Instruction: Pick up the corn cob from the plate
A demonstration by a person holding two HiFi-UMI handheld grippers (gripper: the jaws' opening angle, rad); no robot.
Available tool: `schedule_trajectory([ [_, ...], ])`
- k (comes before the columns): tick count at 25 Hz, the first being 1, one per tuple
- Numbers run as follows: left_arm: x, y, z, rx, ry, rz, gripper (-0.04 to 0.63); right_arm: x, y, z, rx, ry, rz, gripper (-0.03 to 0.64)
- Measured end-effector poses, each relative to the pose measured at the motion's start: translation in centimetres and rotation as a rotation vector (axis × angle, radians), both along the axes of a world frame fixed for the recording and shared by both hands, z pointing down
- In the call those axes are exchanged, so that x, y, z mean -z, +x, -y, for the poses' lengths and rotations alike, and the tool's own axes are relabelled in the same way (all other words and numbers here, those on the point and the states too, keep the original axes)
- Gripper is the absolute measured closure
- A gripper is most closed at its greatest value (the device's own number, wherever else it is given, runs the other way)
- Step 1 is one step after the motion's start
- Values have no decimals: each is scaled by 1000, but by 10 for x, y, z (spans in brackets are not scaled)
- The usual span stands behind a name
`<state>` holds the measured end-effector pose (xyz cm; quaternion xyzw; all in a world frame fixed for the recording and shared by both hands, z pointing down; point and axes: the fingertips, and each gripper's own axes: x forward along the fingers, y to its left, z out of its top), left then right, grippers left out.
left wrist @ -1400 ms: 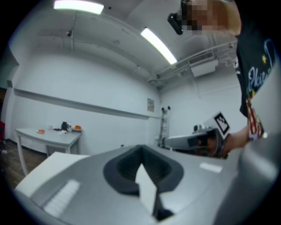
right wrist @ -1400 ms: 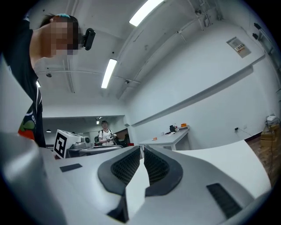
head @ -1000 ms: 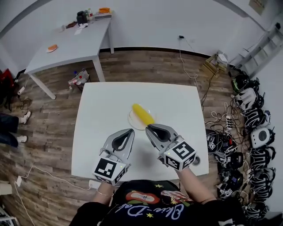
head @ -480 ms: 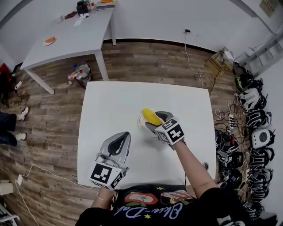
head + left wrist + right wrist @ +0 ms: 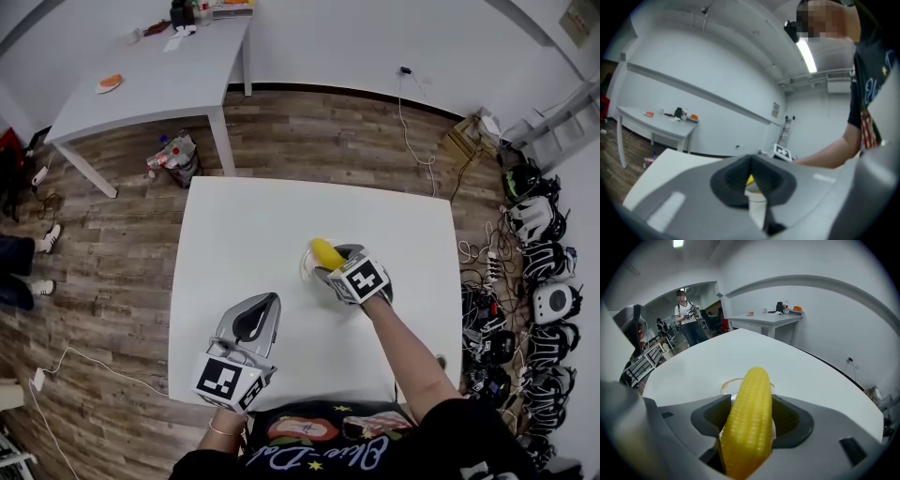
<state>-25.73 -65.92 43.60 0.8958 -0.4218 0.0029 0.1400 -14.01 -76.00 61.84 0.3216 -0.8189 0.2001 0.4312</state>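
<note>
A yellow corn cob (image 5: 324,251) lies on a small white plate (image 5: 306,268) in the middle of the white table (image 5: 234,234). My right gripper (image 5: 336,262) points steeply down over it. In the right gripper view the corn cob (image 5: 750,413) runs lengthwise between the dark pads (image 5: 714,415), and the plate's rim (image 5: 727,382) shows behind it. The right gripper's (image 5: 751,415) jaws are opening and straddle the cob without lifting it. My left gripper (image 5: 270,301) hovers near the table's front left with its jaws together and holds nothing. A sliver of the corn (image 5: 749,180) shows through the left gripper (image 5: 751,160).
A grey table (image 5: 150,84) with small items stands at the back left. Helmets and cables (image 5: 534,244) crowd the floor at the right. A person (image 5: 686,317) stands far off in the right gripper view. Someone's shoes (image 5: 23,272) show at the left edge.
My right gripper went forward and down from the table's near side onto the corn cob, and its jaws opened around it. The left gripper drifted a little toward the front edge.
</note>
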Motion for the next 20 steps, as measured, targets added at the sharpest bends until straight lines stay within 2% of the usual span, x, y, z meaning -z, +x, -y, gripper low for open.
schedule_trajectory([
  [3,2,1,-1,-3,12,-5,600,2,3,0,1,26,5,354],
  [6,7,-1,-5,-4,32,-2,600,19,8,-4,-34,118,67,356],
  [10,7,-4,-13,-1,42,9,600,78,9,-18,-151,291,298,356],
  [15,15,3,-26,-16,76,32,600,173,4,-51,-202,535,546,355],
  [17,16,6,-29,-24,84,34,600,201,2,-67,-200,595,630,356],
  [20,20,14,-32,-37,98,38,600,224,-1,-88,-179,617,711,356],
])
